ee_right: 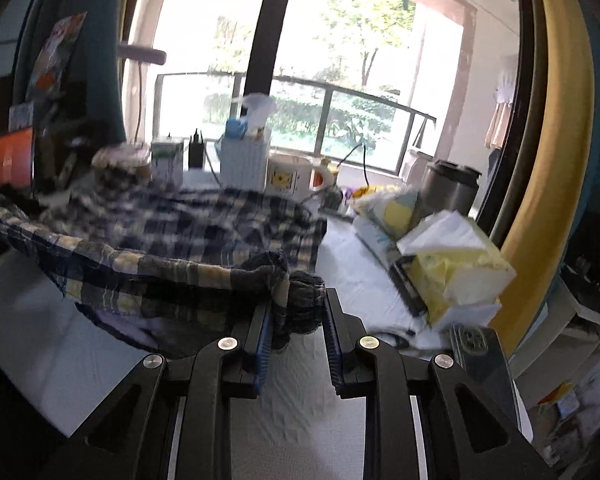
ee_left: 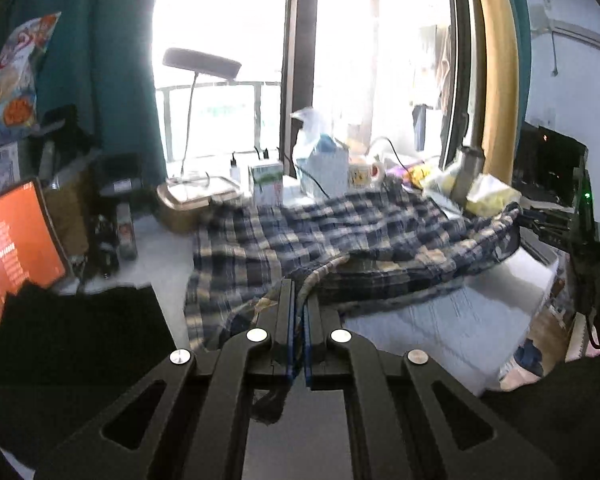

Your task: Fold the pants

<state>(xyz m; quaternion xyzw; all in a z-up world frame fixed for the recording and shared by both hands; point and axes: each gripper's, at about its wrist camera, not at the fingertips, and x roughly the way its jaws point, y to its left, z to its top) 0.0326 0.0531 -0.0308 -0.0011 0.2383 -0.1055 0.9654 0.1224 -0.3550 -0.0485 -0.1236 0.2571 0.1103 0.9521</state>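
Note:
The plaid pants [ee_left: 300,236], blue, dark and cream checked, lie spread and rumpled across the white table [ee_left: 440,328]. My left gripper [ee_left: 299,288] is shut on a hem edge of the pants at their near side. In the right wrist view the pants [ee_right: 172,232] stretch off to the left, and a bunched end sits between the fingers of my right gripper [ee_right: 298,300]. Its jaws stand part open with the cloth bulging between them, lifted above the table [ee_right: 292,400]. The right gripper [ee_left: 540,220] also shows in the left wrist view, holding the far end.
Along the window stand a desk lamp [ee_left: 200,64], a green-white carton [ee_left: 266,182], a tissue box [ee_right: 244,160], a Pikachu mug [ee_right: 288,178] and a steel tumbler [ee_right: 448,188]. Yellow tissue packs [ee_right: 456,276] and a phone [ee_right: 476,344] lie right. An orange screen [ee_left: 12,248] stands left.

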